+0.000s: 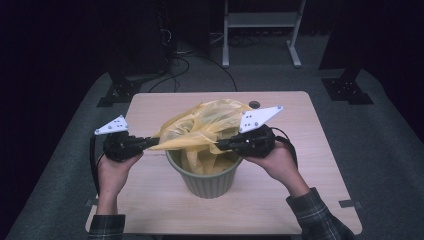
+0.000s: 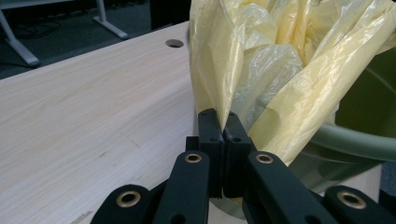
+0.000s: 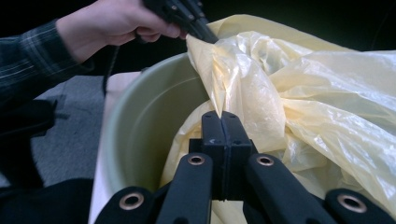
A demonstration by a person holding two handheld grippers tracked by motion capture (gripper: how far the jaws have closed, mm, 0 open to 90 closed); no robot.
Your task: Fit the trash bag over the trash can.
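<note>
Over a green bin (image 1: 210, 182), both grippers (image 1: 156, 143) (image 1: 223, 145) pinch the yellow bag's (image 1: 210, 122) edge; stretching it around the rim remains.

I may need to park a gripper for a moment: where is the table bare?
Bare wood runs along the near edge of the table, beside each forearm, and down the far-left side toward the round hole. The middle is crowded: green bin, yellow bag, left gripper and right gripper.

A pale wooden table (image 1: 150, 200) bears a green bin (image 1: 207, 182).
</note>
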